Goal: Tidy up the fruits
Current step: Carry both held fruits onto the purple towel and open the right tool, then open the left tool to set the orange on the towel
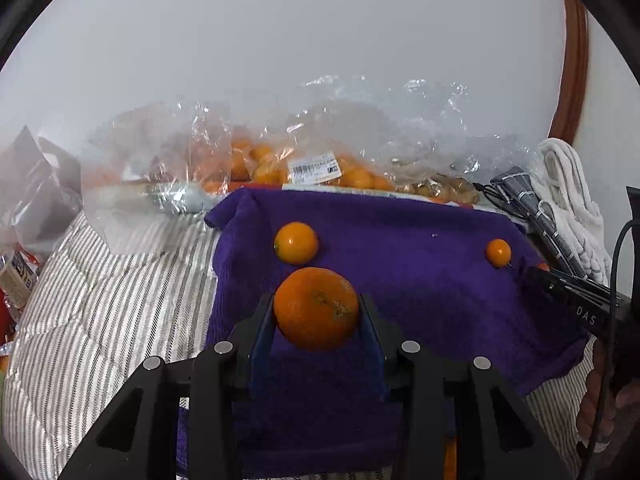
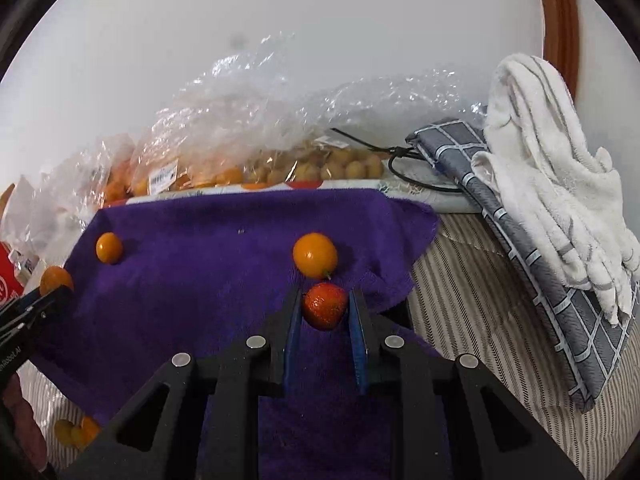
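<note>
A large orange [image 1: 316, 308] and a small reddish fruit [image 2: 324, 306] hang above two smaller oranges [image 1: 296, 242] on purple cloth [image 1: 400, 232].

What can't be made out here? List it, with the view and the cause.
- Fruit in the plastic bags: left wrist view, crinkled film blurs the kinds and count.
- Label print: too small.
- Underside of the orange in the left gripper: hidden.
- Small red-orange fruit in the right gripper: kind unclear.
</note>
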Available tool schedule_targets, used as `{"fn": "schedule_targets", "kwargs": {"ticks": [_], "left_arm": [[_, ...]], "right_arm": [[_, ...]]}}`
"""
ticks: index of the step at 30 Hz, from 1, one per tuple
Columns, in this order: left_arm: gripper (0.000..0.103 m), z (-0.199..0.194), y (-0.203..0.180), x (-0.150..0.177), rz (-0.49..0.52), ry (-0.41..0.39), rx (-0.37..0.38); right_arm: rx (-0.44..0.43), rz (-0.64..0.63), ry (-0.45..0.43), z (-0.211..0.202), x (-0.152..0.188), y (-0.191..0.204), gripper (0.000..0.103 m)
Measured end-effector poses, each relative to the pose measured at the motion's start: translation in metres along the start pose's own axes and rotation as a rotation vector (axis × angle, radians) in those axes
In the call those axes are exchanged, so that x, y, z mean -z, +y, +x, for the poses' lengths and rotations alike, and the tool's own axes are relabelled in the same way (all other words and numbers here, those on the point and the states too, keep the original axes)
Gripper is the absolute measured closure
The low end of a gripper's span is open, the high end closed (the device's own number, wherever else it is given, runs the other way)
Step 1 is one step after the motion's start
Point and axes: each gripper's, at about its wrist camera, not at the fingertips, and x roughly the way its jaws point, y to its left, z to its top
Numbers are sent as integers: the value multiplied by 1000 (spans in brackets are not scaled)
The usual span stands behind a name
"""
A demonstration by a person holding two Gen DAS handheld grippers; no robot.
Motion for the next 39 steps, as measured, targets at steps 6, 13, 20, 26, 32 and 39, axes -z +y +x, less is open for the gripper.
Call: {"fn": "schedule_targets", "kwargs": {"ticks": [6, 13, 20, 26, 32, 39], "left_arm": [[64, 10, -4, 3, 25, 43, -24], [64, 12, -1, 3, 4, 57, -8], [64, 17, -1, 4, 9, 71, -24], [64, 18, 0, 5, 8, 75, -36], [56, 14, 0, 4, 12, 59, -47], [51, -5, -3, 1, 22, -40, -24]], "right_arm": [[-7, -13, 32, 5, 6, 3, 80], [-29, -14, 58, 9, 8, 6, 80], [-22, -32, 82, 14, 10, 10, 79], [0, -64, 83, 13, 12, 16, 65], [7, -71, 74, 9, 14, 19, 57], [6, -95, 14, -10, 13, 24, 54]]}}
